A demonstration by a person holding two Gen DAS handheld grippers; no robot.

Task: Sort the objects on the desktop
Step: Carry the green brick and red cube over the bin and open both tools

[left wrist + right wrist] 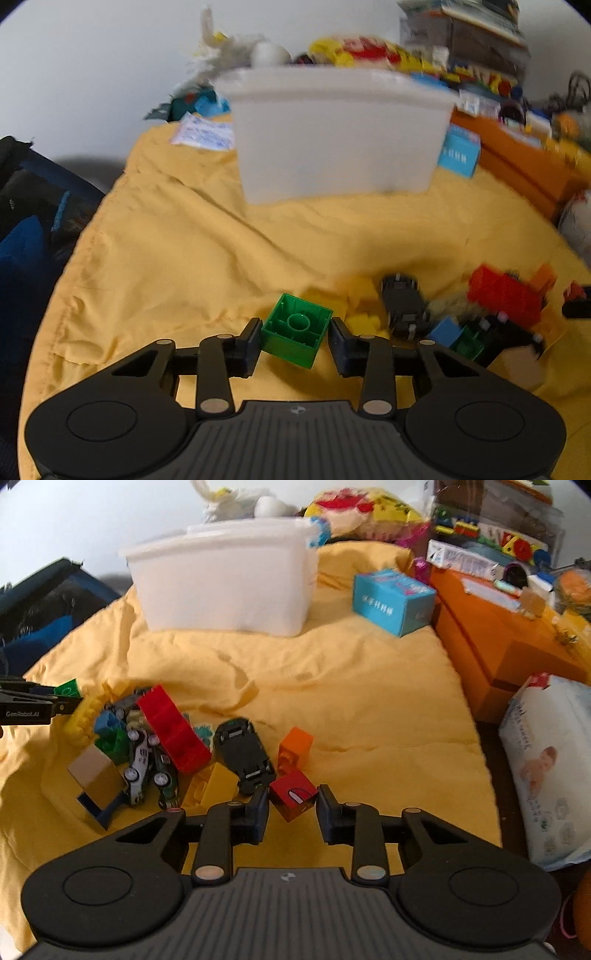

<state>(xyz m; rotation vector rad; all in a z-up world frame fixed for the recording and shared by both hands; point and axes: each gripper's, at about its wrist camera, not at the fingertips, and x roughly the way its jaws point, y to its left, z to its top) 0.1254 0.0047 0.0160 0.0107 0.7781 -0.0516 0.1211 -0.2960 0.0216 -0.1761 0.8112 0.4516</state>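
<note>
My left gripper (pixel 295 328) is shut on a green brick (pixel 296 329), held hollow side up above the yellow cloth; it also shows at the left edge of the right wrist view (pixel 68 701). My right gripper (pixel 291 803) has its fingers on both sides of a red cube (pixel 293 799) with a white mark, touching it. A white plastic bin (pixel 336 136) (pixel 225 587) stands at the back. A pile of toys lies on the cloth: a red brick (pixel 171 727), a black toy car underside (pixel 243 753), an orange brick (pixel 295 749), yellow bricks (pixel 218 784) and toy cars (pixel 142 764).
A blue carton (pixel 391 602) lies right of the bin. An orange box (pixel 498 635) with clutter on it runs along the right. A pack of wipes (pixel 550 768) sits at the right edge. A dark bag (pixel 40 620) is at the left.
</note>
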